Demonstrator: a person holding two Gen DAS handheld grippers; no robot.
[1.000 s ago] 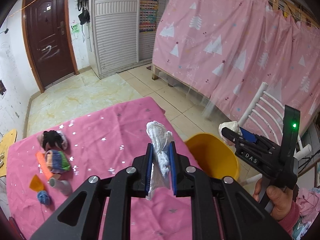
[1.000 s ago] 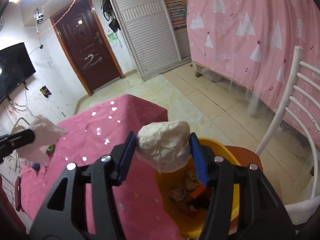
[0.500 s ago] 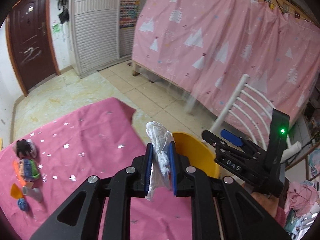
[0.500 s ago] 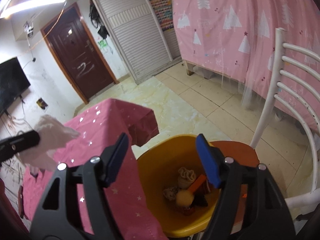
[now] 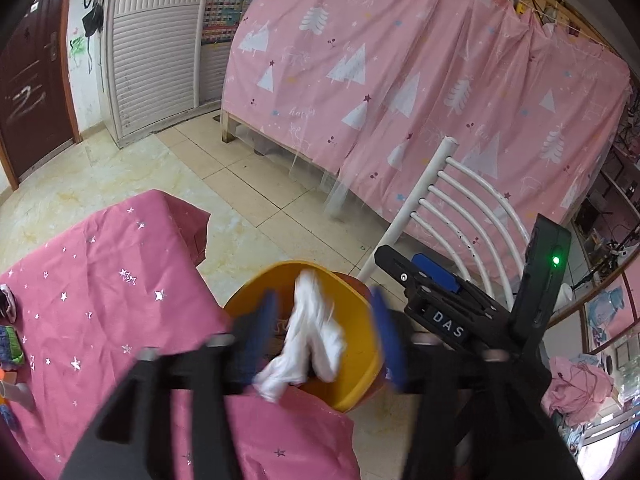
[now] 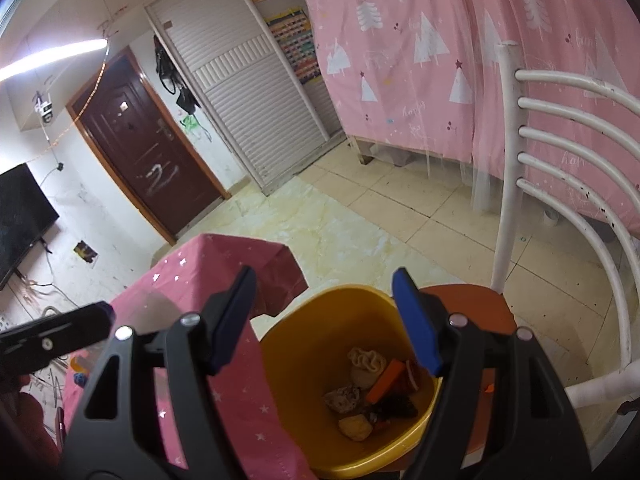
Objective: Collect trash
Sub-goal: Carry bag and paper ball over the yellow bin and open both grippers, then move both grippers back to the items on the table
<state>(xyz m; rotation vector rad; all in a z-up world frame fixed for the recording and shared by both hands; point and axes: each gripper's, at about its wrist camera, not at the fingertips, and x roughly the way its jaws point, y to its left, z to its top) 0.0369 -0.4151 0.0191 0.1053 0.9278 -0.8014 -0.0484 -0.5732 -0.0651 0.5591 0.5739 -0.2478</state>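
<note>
Standing on the orange seat of the white chair (image 6: 560,128), just off the edge of the pink star-print tablecloth (image 5: 100,300), the yellow bin (image 6: 304,344) already holds crumpled scraps – a pale wad, an orange strip, dark bits. Half a second ago the left gripper (image 5: 322,332) was clamped on the white tissue (image 5: 314,336) over the cloth; now its blue fingers (image 5: 384,340) are spread wide and blurred, and the tissue hangs loose between them, touching neither that I can make out, over the bin's mouth. The right gripper (image 6: 324,322) was gaping empty above the bin then and is the same now – blue fingers well apart, nothing between them. At the cloth's far left edge lie a few small coloured items (image 5: 10,344), as before
</note>
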